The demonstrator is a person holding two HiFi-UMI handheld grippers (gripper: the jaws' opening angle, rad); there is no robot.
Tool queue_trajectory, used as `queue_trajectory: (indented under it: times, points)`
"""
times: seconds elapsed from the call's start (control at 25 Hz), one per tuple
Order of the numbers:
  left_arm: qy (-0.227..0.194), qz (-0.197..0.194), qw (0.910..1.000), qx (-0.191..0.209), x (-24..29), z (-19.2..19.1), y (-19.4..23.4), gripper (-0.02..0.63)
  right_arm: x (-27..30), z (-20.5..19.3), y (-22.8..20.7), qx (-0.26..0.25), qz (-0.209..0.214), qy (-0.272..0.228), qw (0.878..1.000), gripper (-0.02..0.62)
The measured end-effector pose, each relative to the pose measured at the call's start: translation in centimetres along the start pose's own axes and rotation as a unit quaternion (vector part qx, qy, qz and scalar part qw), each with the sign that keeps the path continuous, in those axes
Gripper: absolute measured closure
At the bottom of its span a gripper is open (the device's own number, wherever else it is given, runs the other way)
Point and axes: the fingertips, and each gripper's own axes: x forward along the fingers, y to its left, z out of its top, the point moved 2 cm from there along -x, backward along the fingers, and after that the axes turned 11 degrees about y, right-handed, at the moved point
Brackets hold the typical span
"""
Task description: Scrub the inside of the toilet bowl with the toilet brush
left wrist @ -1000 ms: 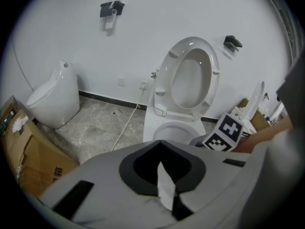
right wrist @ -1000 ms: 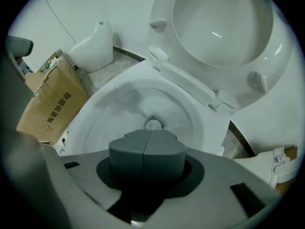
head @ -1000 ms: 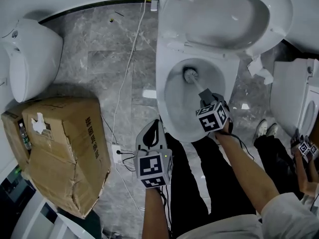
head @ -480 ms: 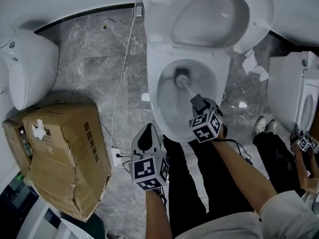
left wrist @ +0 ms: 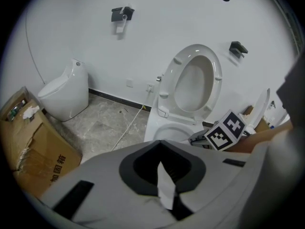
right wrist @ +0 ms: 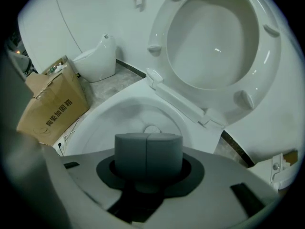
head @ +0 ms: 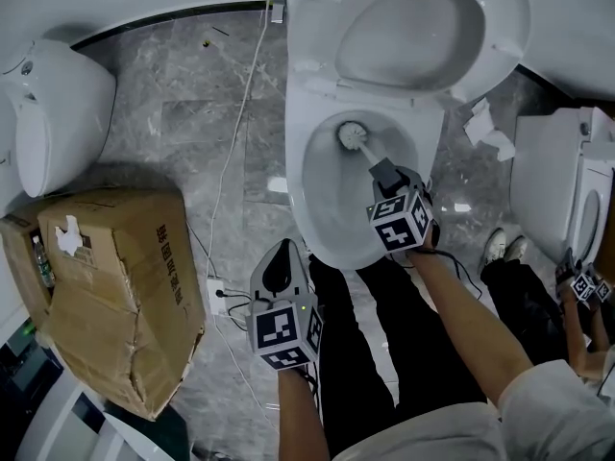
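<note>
Seen from above, a white toilet stood on a grey marble floor [head: 183,113] with its seat and lid [head: 413,32] raised. The right tool [head: 390,192] was clamped around the grey grip of the toilet brush [head: 369,157] and pointed steeply down over the front-right edge of the toilet bowl [head: 327,200]. The brush's pale head lay at the back of the bowl, by the dark drain opening. Whether its bristles pressed on the porcelain could not be made out. The top of the handle was hidden behind the tool's marker cube. In the right gripper view the grey grip filled the space between the jaws and blocked nearly all of the brush, so only a small pale round showed beyond it.

The left tool [head: 286,250] hung over the floor just beside the bowl's front-left edge, apart from the brush. Its jaws met at their tips with nothing gripped. A pale strip [left wrist: 164,187] sat in the dark hollow behind them, and what it was could not be told.

A crumpled cardboard box [head: 115,286] at the lower left and a second white fixture [head: 58,113] above it were both cut off by the frame. A white cable [head: 240,133] ran across the floor. At the right edge, another white fixture [head: 567,190] and a second person's dark trouser leg [head: 524,305] were only partly in view.
</note>
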Motion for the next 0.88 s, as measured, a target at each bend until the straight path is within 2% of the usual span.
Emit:
queue_trajectory:
  times: [0.32, 0.6, 0.88]
  points:
    - [-0.001, 0.003, 1.0000, -0.007, -0.6, -0.7, -0.4, 0.584, -0.6, -3.0, -1.8, 0.009, -0.019, 0.030, 0.999, 0.423]
    - [-0.006, -0.013, 0.9999, 0.001, -0.1, 0.7, -3.1, 0.584, -0.7, -6.5, -1.3, 0.007, 0.002, 0.053, 0.999, 0.423]
    - [0.001, -0.024, 0.9993, 0.028, 0.7, 1.0, -3.8, 0.584, -0.8, -7.5, 0.4, 0.016, 0.030, 0.059, 0.998, 0.423]
